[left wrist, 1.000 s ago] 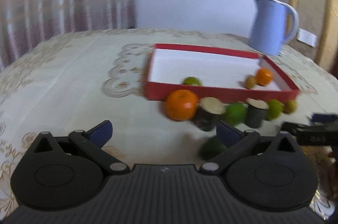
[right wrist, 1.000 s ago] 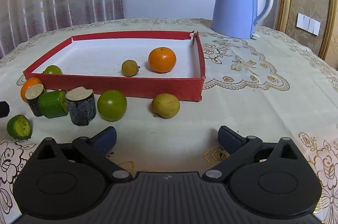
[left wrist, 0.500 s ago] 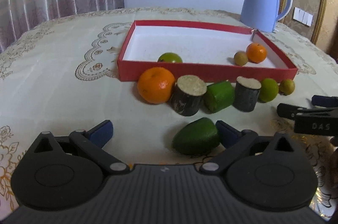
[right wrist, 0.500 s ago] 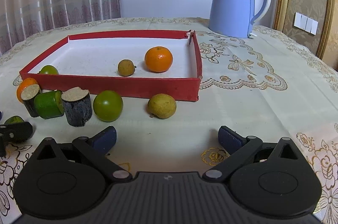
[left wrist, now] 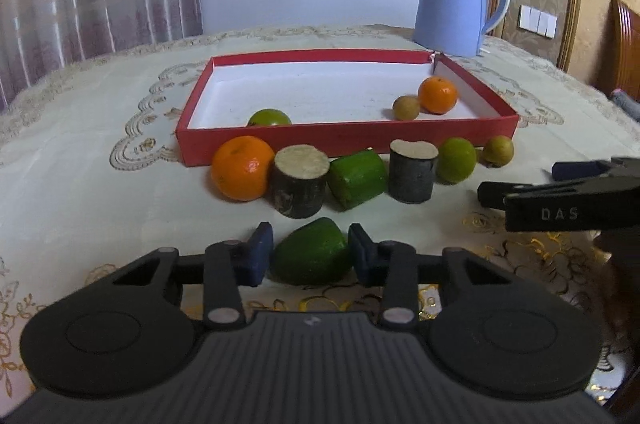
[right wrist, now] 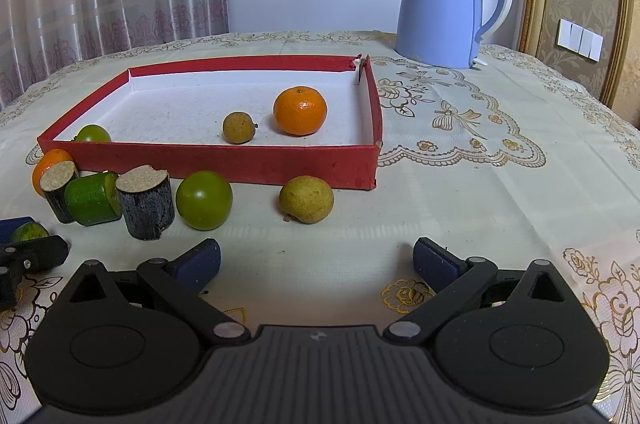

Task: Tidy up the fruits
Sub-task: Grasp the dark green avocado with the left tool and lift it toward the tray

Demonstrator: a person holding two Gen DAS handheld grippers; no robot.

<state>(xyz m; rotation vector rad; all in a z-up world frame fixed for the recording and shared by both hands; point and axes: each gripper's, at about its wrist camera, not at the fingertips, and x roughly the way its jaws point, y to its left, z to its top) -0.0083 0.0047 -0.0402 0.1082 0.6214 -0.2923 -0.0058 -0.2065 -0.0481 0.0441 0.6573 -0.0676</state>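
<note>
Left gripper [left wrist: 310, 256], jaws closing, brackets a green fruit piece [left wrist: 311, 253] that lies on the tablecloth [left wrist: 100, 192]; the two blue pads sit at its flanks, the right-hand one apparently touching the skin and the left-hand one at most a hair off it. Whether a firm grip is made cannot be told. Step in hand, as judged: the pick of this piece for transfer to the red tray [left wrist: 344, 140]. Just beyond the piece stands a row in front of the tray's near wall: an orange [left wrist: 243, 168], a dark-skinned cylinder with a pale cut top [left wrist: 299, 181], a green block [left wrist: 357, 180], a second dark cylinder [left wrist: 413, 171], a green round fruit [left wrist: 457, 160] and a small brownish fruit [left wrist: 498, 151]. Inside the tray lie a green fruit [left wrist: 269, 117] against the near wall, plus a small brown fruit [left wrist: 406, 108] and a smaller orange [left wrist: 437, 95] touching each other near the right wall. A blue kettle [left wrist: 456, 2] stands behind the tray.

Right gripper [right wrist: 316, 262], jaws wide apart and empty, hovers over bare cloth, near the brownish fruit.

Next move, as judged: finish the closure, lift clear of the row, and carry over the near wall to open floor in the tray's middle. The piece's rounded, tapering form may slip between flat pads, so a centred hold matters.
</note>
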